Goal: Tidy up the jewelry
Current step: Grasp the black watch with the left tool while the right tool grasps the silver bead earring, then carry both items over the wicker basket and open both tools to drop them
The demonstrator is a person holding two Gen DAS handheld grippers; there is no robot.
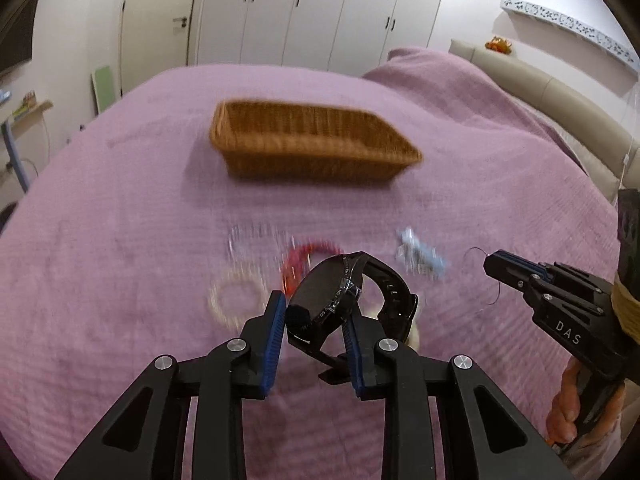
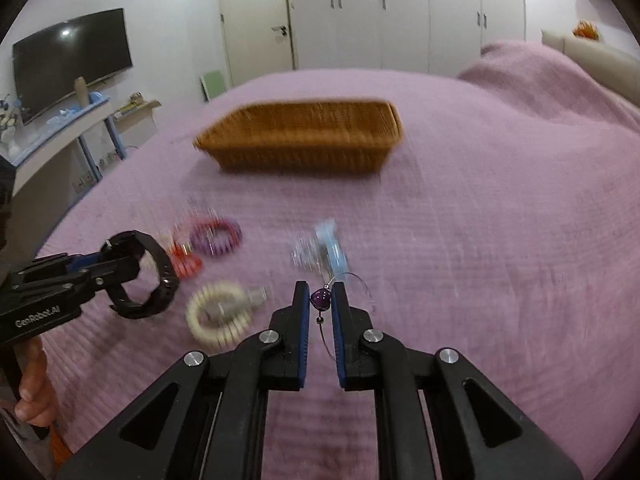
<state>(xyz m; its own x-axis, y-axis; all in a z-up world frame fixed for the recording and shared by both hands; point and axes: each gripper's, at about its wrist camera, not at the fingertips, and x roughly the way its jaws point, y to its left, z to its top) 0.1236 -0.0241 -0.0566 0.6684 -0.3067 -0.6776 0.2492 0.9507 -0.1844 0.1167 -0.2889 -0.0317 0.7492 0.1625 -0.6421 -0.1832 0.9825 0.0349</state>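
1. Jewelry, nearest: black watch (image 1: 352, 300) pinched at its case in left gripper (image 1: 316, 316), held above bedspread (image 1: 120, 280); stiff case w/ flexible strap, prob. the heaviest item.
2. Wire necklace (image 2: 352, 280) w/ purple pendant (image 2: 320, 299) pinched by right gripper (image 2: 320, 300); light, thin, likely snags. Grip at pendant.
3. Loose bracelets, blurred, on cover.
4. Wicker basket (image 2: 304, 140) beyond, apart.
5. Text: "DAS", "GenRobot.AI" on grippers.

Both wrist views look forward and slightly down across the bedspread (image 1: 120, 260) toward the wicker basket (image 1: 312, 148) (shared, mid-distance), each catching the opposite gripper.
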